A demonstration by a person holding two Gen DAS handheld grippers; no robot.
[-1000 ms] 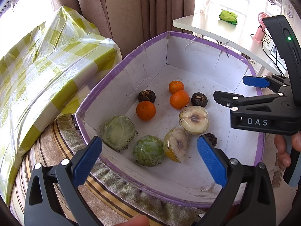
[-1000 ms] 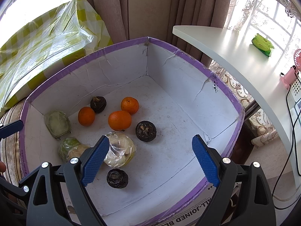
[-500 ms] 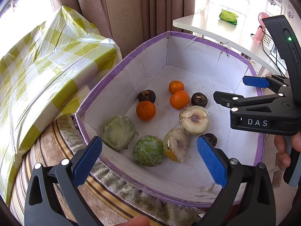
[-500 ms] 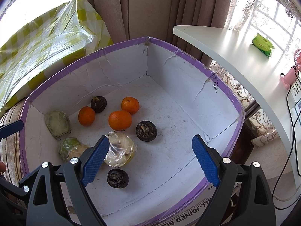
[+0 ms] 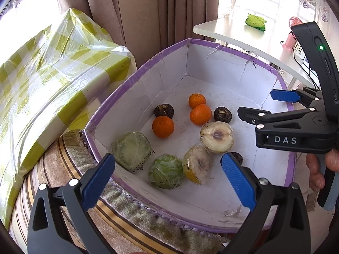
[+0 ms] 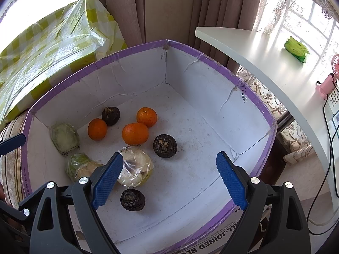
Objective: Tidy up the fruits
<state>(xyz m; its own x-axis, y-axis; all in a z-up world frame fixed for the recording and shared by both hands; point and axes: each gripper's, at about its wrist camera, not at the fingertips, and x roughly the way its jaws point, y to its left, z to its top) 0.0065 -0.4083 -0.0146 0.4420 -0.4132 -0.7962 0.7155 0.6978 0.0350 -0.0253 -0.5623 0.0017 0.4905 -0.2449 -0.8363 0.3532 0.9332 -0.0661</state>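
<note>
A: Fruit all down inside the white box (image 6: 211,67) with the purple-taped rim, loose on its floor. Three oranges (image 6: 135,133), bright and smooth-skinned, bunched toward the middle and the far left wall.

B: Spotted. Also three dark, wrinkled round fruits (image 6: 165,146): one by the far left wall touching nothing, one just right of the oranges, one near the front edge.

A: And the wrapped ones. Two pale halves in clear film (image 5: 216,136), cut faces showing cream flesh with a brownish centre, yellow skin peeking at one edge. Lying just beside each other, between the oranges and the near edge.

B: Then two green, veined pieces in film (image 5: 131,148), cabbage-like in look, tucked against the near left wall, side by side.

A: Left gripper (image 5: 167,180) hovering over the near edge of the box, blue pads (image 5: 98,182) spread wide, nothing between them.

B: Same on the right gripper (image 6: 167,177): held above the box's front edge, pads well apart, gripping nothing. Seen from the left camera too, side-on over the right wall, with "DAS" on its body and a green light lit.

A: Around the box: yellow-checked plastic cover (image 6: 53,42) off to the left, brown curtains (image 6: 131,8) behind, white desk (image 6: 264,63) to the right carrying a green packet (image 6: 296,48) and a pink fan (image 6: 330,78).

B: Striped cloth (image 5: 53,165) under the box's near left corner.
</note>
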